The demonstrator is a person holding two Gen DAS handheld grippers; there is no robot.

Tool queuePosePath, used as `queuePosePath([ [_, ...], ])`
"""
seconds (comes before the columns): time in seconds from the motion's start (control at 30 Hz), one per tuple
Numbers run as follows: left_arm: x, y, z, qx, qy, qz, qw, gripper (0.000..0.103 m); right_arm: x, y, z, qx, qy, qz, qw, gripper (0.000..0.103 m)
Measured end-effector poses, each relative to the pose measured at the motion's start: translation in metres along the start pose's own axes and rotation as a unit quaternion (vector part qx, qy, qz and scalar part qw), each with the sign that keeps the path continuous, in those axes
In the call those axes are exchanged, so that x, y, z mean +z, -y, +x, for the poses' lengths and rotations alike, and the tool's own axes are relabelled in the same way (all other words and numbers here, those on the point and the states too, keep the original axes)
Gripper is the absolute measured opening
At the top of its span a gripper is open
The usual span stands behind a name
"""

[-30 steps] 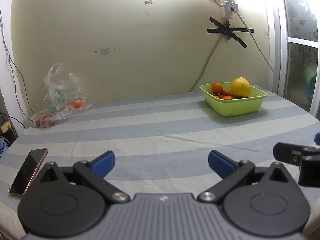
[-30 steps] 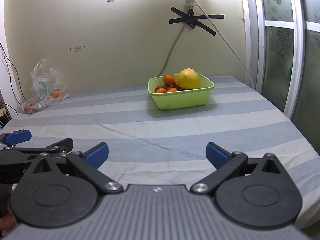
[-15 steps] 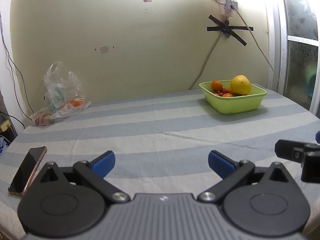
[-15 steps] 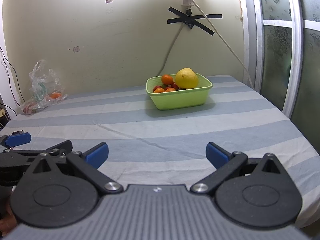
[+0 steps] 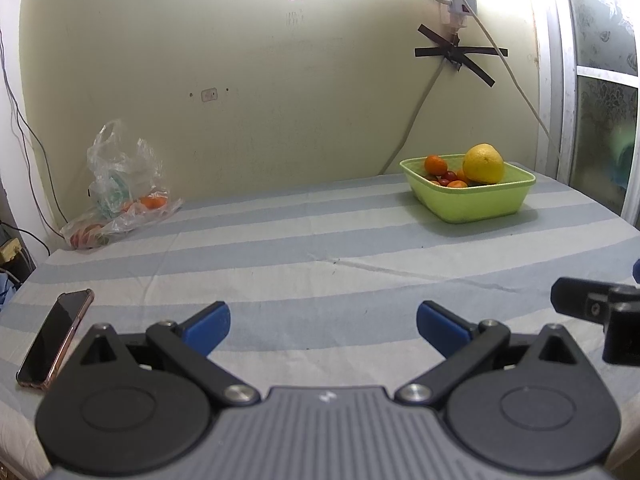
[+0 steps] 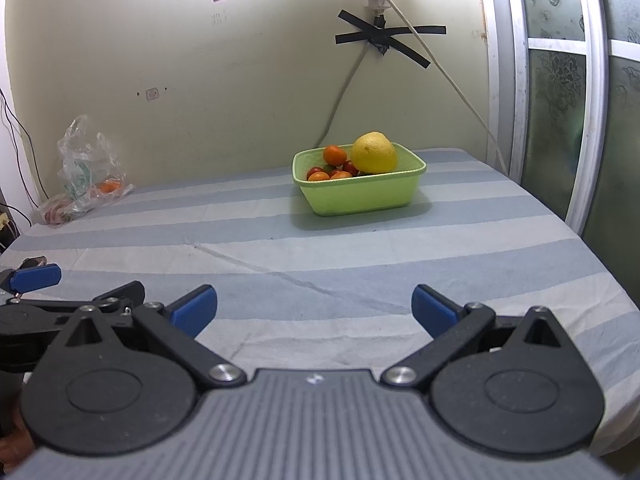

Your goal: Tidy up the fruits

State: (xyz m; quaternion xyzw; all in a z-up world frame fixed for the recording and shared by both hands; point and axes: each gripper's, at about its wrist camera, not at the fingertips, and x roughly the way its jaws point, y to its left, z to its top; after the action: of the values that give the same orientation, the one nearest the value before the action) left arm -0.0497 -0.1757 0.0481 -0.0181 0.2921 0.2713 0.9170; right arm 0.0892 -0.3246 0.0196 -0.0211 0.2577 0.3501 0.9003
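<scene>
I had the left gripper (image 5: 323,322) low over the near edge of the bench (image 5: 320,248), its blue-tipped fingers (image 5: 208,326) spread wide with nothing between them. The right gripper (image 6: 314,308) sat just beside it, fingers equally wide and empty. The green tub (image 6: 360,194) stood well away from both, toward the far right of the striped cloth near the wall. In it I saw a large yellow citrus (image 6: 375,153), a tangerine (image 6: 335,155) behind it, and several small red and orange fruits (image 6: 329,174) lower down. At the far left corner lay a clear plastic bag (image 5: 120,196) with more orange fruit inside. A phone (image 5: 56,338) lay face up near the bench's left edge.
</scene>
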Motion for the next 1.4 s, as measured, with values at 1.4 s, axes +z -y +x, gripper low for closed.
queuePosePath([
  [1.4, 0.0009, 0.0028, 0.0087, 0.003, -0.006, 0.006, 1.0000, 0.103, 0.0025, 0.0034, 0.0063, -0.017, 0.002, -0.017, 1.000, 0.103],
])
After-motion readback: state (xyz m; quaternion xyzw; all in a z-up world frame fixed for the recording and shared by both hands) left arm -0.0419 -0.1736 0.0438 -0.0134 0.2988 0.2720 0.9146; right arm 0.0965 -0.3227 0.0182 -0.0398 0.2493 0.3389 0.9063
